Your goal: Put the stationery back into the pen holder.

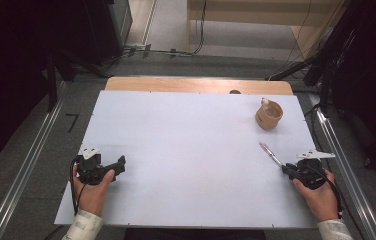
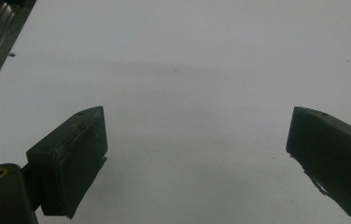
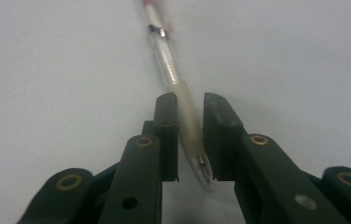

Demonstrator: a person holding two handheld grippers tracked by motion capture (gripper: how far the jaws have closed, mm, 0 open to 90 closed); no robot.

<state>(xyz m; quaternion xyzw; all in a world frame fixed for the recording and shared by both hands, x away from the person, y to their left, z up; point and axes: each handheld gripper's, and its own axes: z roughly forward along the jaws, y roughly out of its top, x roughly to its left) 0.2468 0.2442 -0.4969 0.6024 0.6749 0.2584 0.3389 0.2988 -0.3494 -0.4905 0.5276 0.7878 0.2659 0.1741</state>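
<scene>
Your right gripper (image 3: 191, 105) pinches the pen (image 3: 183, 114) near its tip end, the barrel running away from the jaws low over the worktop (image 1: 176, 150) at its right side. Beyond the pen stands a cup (image 1: 269, 115). Your left gripper (image 2: 197, 135) rests spread at the near left.

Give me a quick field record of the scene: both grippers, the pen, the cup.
right gripper: jaws closed around the pen's tip end
pen: clear barrel, points away from the gripper towards the cup
left gripper: open, nothing between the jaws, over bare table
cup: tan, far right of the white table, small white thing at its rim
</scene>
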